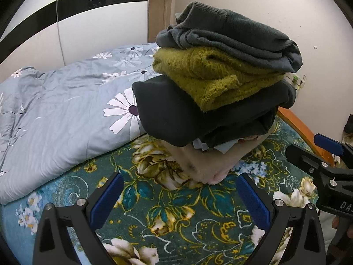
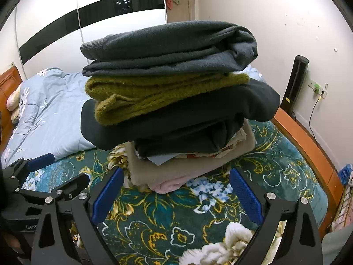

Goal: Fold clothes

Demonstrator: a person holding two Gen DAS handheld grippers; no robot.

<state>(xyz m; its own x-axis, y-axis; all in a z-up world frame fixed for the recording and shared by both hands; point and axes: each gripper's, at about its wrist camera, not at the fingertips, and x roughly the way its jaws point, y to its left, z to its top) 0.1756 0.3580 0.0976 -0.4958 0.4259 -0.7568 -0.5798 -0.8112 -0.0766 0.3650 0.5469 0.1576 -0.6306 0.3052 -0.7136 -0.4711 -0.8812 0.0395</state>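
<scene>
A stack of folded clothes stands on the green floral bedspread [image 1: 176, 209] [image 2: 172, 216]. From the top: a dark grey sweater [image 1: 231, 33] [image 2: 172, 46], an olive knit sweater [image 1: 211, 77] [image 2: 143, 95], a black garment [image 1: 176, 114] [image 2: 187, 119], then a beige and pink piece [image 1: 198, 165] [image 2: 158, 172]. My left gripper [image 1: 179, 190] is open and empty just in front of the stack. My right gripper [image 2: 176, 185] is open and empty, also just short of the stack's base. Each gripper shows at the edge of the other's view.
A rumpled light blue duvet with daisies [image 1: 61, 110] [image 2: 48, 110] lies on the left of the bed. The orange wooden bed frame [image 2: 308, 145] runs along the right. A wardrobe [image 2: 88, 22] and white wall stand behind; a black tower device [image 2: 295, 81] is by the wall.
</scene>
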